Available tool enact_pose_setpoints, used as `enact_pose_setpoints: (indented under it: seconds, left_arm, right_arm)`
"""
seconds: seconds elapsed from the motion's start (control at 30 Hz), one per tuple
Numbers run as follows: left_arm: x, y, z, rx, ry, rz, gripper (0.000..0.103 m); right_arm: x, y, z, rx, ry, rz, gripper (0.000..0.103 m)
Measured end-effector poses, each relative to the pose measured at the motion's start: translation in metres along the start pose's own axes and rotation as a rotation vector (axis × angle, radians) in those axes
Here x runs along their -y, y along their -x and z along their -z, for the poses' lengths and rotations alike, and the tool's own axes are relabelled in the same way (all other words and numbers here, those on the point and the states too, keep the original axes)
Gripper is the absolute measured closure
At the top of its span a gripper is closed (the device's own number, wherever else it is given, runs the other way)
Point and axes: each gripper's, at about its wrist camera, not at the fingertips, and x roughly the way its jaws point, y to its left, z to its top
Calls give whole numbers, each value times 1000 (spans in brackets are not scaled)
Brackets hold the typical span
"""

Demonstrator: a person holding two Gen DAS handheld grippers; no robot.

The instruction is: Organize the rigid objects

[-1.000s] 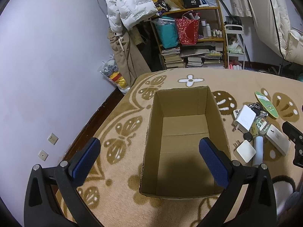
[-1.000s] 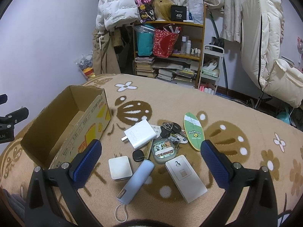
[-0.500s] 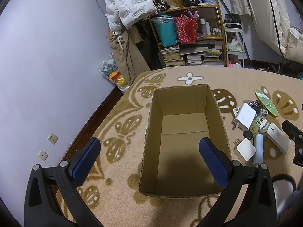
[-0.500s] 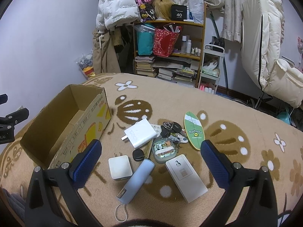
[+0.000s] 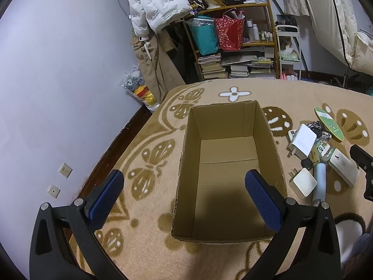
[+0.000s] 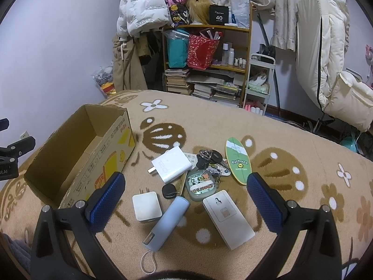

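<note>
While both claws hung spread and empty, the right gripper [image 6: 186,194] hovered just above the pale-blue cylindrical power bank [image 6: 167,224]. Best to straddle its narrow width squarely. The left gripper [image 5: 184,194] waited over the empty brown cardboard box [image 5: 270,140].

Matt brown corrugated cardboard box [image 5: 229,168]; fuzzy woven blanket [image 6: 291,144] (tan, plush nap). Between the right jaws, a smooth glossy white plastic charger [image 6: 171,164] and a matt pale-blue tube [image 6: 167,222].
</note>
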Motion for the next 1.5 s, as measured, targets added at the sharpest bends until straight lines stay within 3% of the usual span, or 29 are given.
enact_pose_setpoints:
  seconds: [0.5,1.0,1.5]
  left_arm:
    - [-14,-25,-9,-68,8,-24,0]
    - [-27,-89,-11,-241,23,-1,0]
    - [-26,-143,-1,-400,-24,-54,0]
  right_arm:
    - [23,-26,-2,-56,-80,-16,0]
    - [5,-73,-27,-118,-26,-6,0]
    - [-16,-136,-42,-169,-13,-45,0]
